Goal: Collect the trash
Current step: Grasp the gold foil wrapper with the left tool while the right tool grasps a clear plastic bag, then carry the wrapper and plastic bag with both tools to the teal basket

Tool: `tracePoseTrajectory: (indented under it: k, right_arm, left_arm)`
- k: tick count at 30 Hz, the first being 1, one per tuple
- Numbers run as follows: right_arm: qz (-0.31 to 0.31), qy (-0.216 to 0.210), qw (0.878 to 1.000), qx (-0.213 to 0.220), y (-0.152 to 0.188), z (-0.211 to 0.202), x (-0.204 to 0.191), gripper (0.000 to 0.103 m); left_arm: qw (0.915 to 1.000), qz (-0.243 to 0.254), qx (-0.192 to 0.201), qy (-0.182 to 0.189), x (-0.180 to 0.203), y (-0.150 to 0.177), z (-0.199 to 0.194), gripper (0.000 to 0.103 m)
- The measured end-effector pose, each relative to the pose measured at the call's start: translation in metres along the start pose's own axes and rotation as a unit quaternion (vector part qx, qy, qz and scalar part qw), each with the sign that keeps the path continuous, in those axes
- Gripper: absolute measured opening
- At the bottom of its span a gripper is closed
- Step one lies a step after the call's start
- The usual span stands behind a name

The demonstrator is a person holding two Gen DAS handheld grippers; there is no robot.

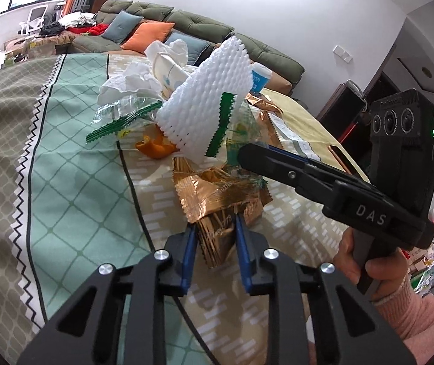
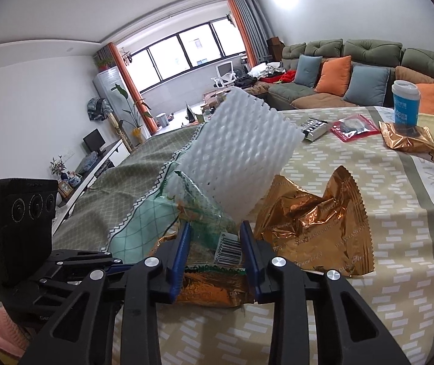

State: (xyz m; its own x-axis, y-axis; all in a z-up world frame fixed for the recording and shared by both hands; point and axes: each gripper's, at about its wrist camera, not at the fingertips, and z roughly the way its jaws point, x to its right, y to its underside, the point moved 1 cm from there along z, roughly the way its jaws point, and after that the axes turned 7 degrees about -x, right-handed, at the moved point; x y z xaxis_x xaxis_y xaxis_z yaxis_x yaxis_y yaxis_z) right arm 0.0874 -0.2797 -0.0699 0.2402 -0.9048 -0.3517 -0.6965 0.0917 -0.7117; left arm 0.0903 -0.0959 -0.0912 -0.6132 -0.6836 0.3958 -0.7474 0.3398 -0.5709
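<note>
Held the left tool [image 1: 215, 237] narrowed on a crumpled copper foil wrapper [image 1: 217, 194], blue pads pressing both its sides, low over the cloth-covered surface [image 1: 64, 167]. Held the right tool [image 2: 215, 243] likewise narrowed, clamping a clear green-printed wrapper [image 2: 204, 213] with a barcode. Found both wrappers at the near edge of a trash pile: white foam fruit net [image 1: 204, 97] leaning upright just behind, orange peel [image 1: 156, 147] beside it, crumpled tissues [image 1: 131, 82] beyond. Saw a blue paper cup [image 2: 405, 103] standing well apart on another copper wrapper [image 2: 408, 140].
</note>
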Motion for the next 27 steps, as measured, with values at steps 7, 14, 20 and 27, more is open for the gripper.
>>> tracePoseTrajectory:
  k: [7, 14, 20, 27]
  right_arm:
    - [-0.005, -0.004, 1.000, 0.016, -0.004, -0.013, -0.008, 0.033]
    - [-0.017, -0.021, 0.999, 0.018, -0.008, -0.013, -0.021, 0.033]
    - [-0.034, -0.043, 0.998, 0.017, -0.012, -0.010, -0.045, 0.033]
    - [-0.062, -0.076, 0.995, 0.005, -0.014, 0.004, -0.077, 0.033]
  left_arm:
    - [0.9997, 0.013, 0.020, -0.009, -0.003, 0.011, -0.022, 0.014]
    - [0.9986, 0.012, 0.046, -0.024, -0.010, 0.026, -0.053, 0.014]
    - [0.9961, 0.003, 0.069, -0.054, -0.020, 0.042, -0.082, 0.014]
    - [0.9912, -0.014, 0.096, -0.090, -0.034, 0.059, -0.115, 0.014]
